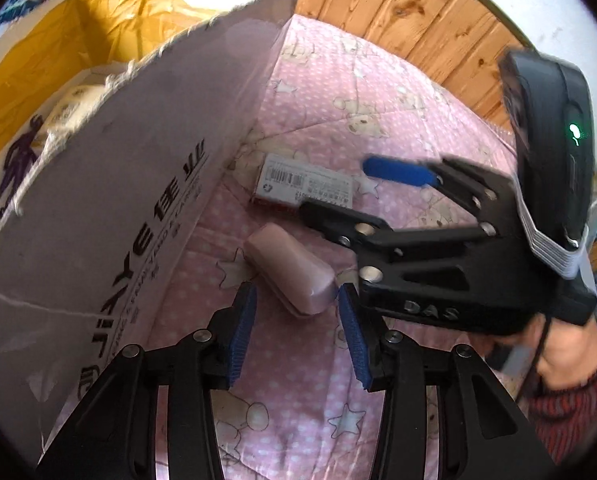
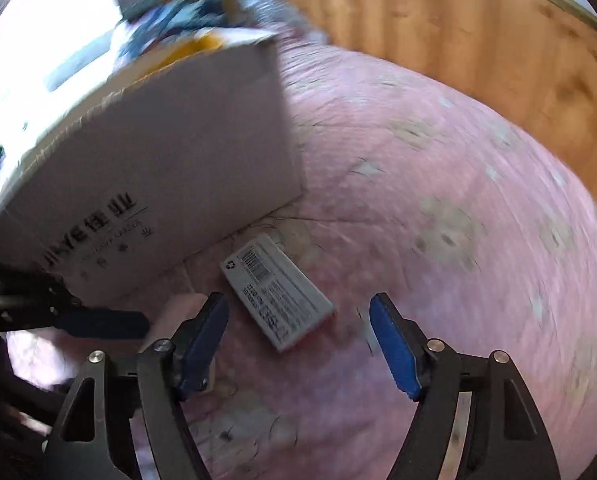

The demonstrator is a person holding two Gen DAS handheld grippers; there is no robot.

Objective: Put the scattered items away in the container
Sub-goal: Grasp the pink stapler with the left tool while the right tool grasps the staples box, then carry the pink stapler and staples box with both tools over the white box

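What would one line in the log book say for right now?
left hand-held gripper: open, by pink case | right hand-held gripper: open, over grey box | carton: beside both

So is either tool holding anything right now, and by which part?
Nothing is held. The left tool is open around the near end of the pink case; the right tool is open above the grey box.

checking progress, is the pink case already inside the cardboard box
No, the pink case lies on the pink bedspread beside the cardboard box, just ahead of the open left gripper.
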